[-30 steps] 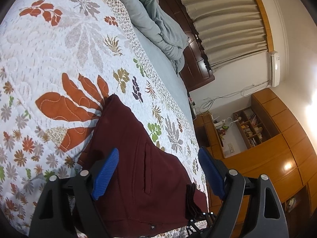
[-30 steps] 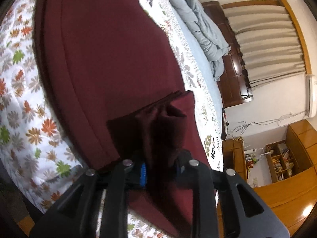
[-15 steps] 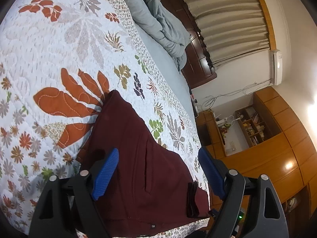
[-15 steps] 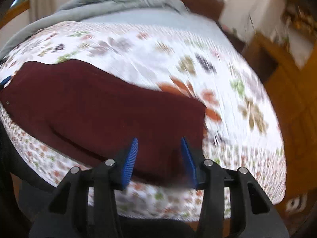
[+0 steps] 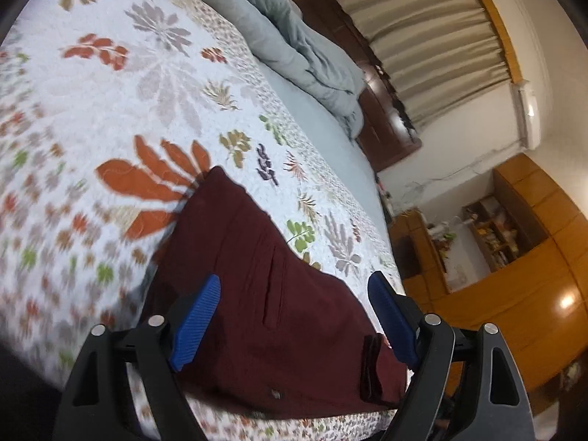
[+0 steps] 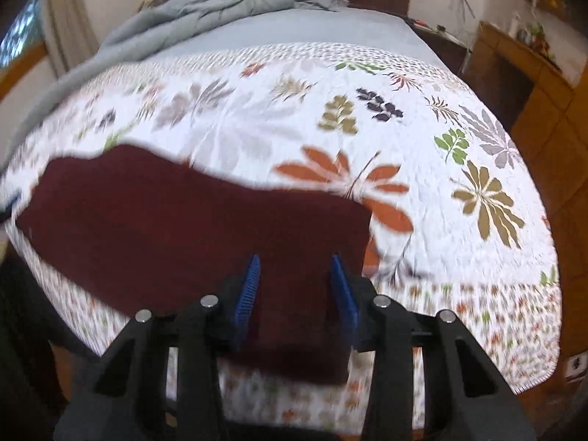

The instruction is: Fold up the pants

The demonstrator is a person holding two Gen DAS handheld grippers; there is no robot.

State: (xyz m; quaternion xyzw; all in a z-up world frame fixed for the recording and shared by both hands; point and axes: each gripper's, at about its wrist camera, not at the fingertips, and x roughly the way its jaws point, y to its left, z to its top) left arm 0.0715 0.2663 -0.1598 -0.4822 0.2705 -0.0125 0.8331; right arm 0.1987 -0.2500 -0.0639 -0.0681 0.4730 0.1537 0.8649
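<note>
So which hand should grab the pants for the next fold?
Probably the right. Its fingers hang over the maroon pants' folded end, closing without fabric between them; the left gripper hangs wide open over the waistband end.

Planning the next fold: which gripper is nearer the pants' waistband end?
Left. The left gripper hangs over the pants beside the waistband belt loop; the right gripper is over the opposite end.

Warm indoor light; a lamp glares on the glossy wardrobe (image 5: 567,299). Both fisheye views are motion-blurred, with dark, curved corners.

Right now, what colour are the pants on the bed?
Dark maroon pants, clearest in the left wrist view.
</note>
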